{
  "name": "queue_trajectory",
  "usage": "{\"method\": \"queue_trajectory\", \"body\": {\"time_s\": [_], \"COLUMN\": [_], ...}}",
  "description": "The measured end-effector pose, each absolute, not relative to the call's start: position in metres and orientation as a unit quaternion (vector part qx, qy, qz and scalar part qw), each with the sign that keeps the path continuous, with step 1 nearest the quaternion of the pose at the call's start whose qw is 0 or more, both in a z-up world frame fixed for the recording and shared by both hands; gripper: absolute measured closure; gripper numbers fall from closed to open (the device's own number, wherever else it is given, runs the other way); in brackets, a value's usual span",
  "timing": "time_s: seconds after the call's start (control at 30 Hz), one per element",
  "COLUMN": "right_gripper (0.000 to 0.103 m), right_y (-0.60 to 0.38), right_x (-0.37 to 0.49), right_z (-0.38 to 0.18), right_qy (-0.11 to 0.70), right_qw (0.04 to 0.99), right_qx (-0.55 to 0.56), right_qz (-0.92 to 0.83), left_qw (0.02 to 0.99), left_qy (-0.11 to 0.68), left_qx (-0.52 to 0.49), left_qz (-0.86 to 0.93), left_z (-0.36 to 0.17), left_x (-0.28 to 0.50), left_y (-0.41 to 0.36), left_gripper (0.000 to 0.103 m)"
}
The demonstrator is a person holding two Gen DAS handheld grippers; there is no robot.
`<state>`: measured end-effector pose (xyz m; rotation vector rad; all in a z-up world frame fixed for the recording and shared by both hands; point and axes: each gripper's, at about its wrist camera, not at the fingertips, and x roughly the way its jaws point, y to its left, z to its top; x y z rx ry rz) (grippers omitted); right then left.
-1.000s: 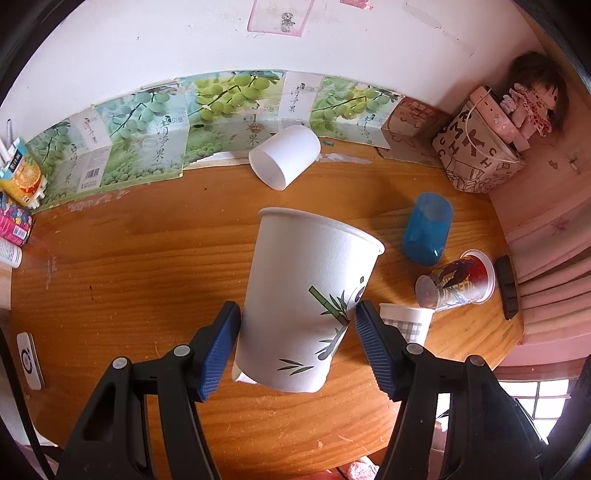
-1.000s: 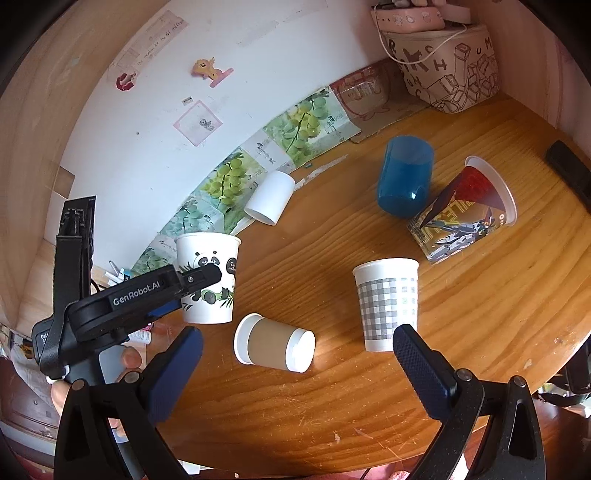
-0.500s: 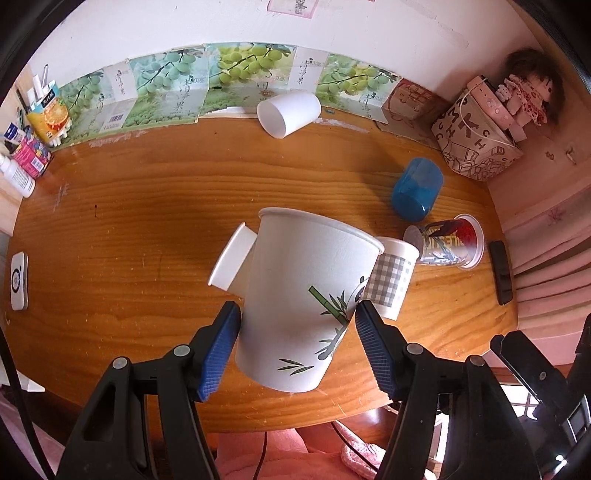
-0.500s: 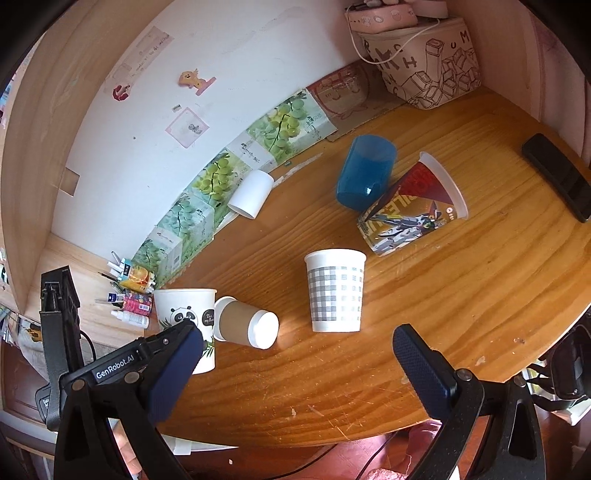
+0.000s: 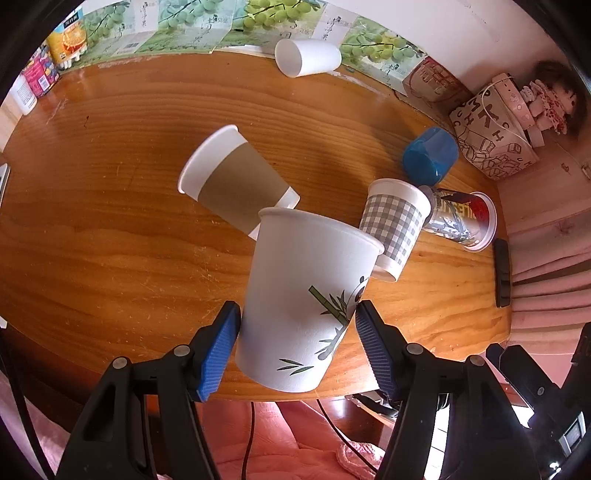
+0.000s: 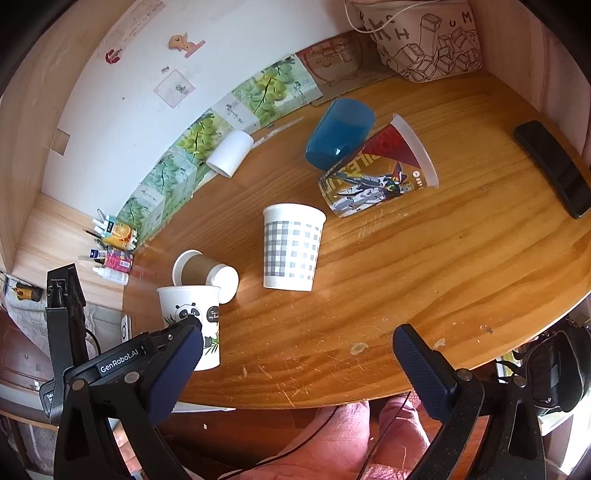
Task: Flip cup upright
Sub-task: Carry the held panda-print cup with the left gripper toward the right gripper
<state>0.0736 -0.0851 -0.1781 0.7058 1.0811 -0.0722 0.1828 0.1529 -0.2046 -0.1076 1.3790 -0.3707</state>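
Note:
My left gripper (image 5: 295,347) is shut on a white panda cup (image 5: 306,306), rim up, near the table's front edge; it also shows upright in the right wrist view (image 6: 192,321). A brown-sleeved paper cup (image 5: 236,184) lies on its side just behind it. A grey checked cup (image 6: 291,247) stands upright at mid table. A blue cup (image 6: 338,133), a printed red cup (image 6: 376,173) and a plain white cup (image 6: 231,153) lie on their sides farther back. My right gripper (image 6: 295,365) is open and empty over the front edge.
The wooden table (image 6: 424,266) ends close in front. A black remote (image 6: 554,166) lies at the right edge. Grape-print cartons (image 5: 177,26) line the back wall. A patterned bag (image 5: 491,140) stands at back right. Small bottles (image 6: 114,258) stand at the left.
My left gripper has pulled back and down toward the front edge with the panda cup. The right gripper has also drawn back; the cups sit farther from it.

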Motion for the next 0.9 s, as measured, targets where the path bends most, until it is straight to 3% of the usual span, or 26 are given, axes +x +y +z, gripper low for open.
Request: {"method": "queue_trajectory", "body": {"time_s": [0.37,0.9], "right_gripper": [0.000,0.000], "right_y": [-0.087,-0.091], "right_x": [0.076,0.085], "right_z": [-0.196,-0.201], "right_qy": [0.543,0.560], "right_qw": [0.785,0.779], "right_qx": [0.299,0.282], "right_qz": [-0.002,0.019], "left_qw": [0.740,0.744], "left_qy": [0.650,0.643], "left_qx": [-0.076,-0.103], "left_qz": [-0.157,-0.148], "left_z": [-0.238,-0.246], "left_x": [0.168,0.166], "left_y": [0.144,0.142], "left_gripper": [0.034,0.034]}}
